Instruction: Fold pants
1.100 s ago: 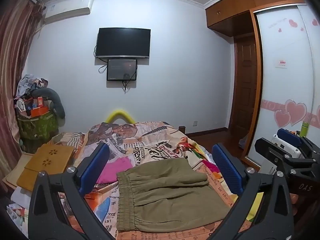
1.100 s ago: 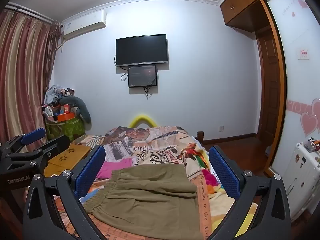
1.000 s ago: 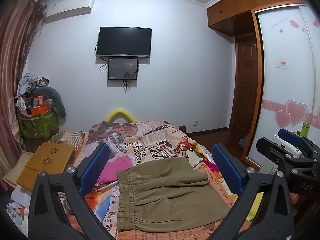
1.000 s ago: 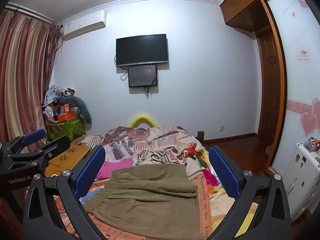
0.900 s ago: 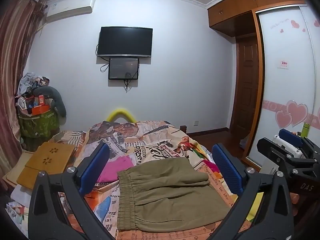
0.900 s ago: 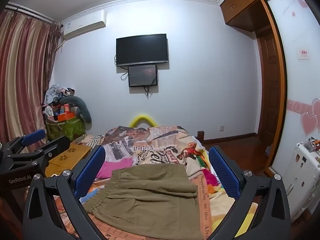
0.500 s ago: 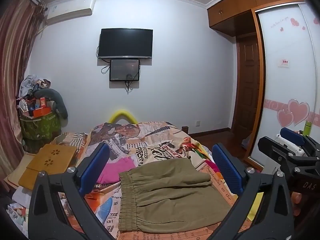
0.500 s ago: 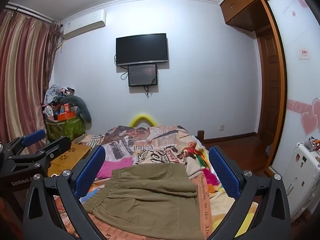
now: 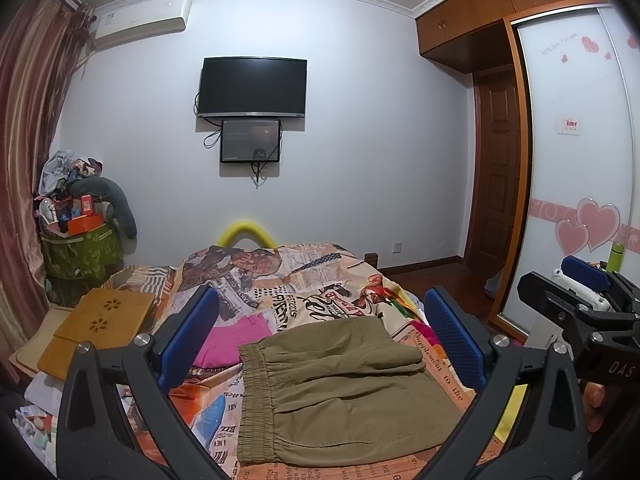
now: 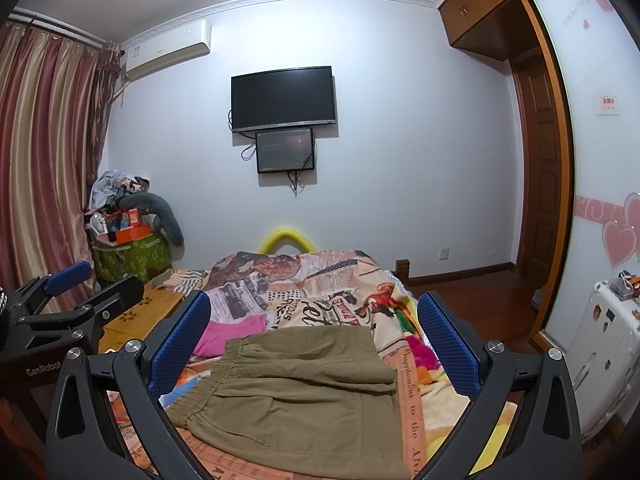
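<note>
Olive-green pants (image 9: 340, 392) lie folded into a compact rectangle on the bed, elastic waistband to the left; they also show in the right wrist view (image 10: 296, 396). My left gripper (image 9: 320, 332) is open and empty, held above and in front of the pants. My right gripper (image 10: 314, 332) is open and empty, also above them. Each gripper shows at the edge of the other's view: the right one (image 9: 584, 292) and the left one (image 10: 60, 304).
The bed has a newspaper-print cover (image 9: 304, 280). A pink garment (image 9: 230, 340) lies left of the pants. A wooden lap tray (image 9: 96, 328) sits at the left. A cluttered green bin (image 9: 80, 248), curtains, a wall TV, a wardrobe and a white suitcase (image 10: 600, 356) surround the bed.
Both grippers have drifted very slightly; the view has shifted a little. The pants have not moved.
</note>
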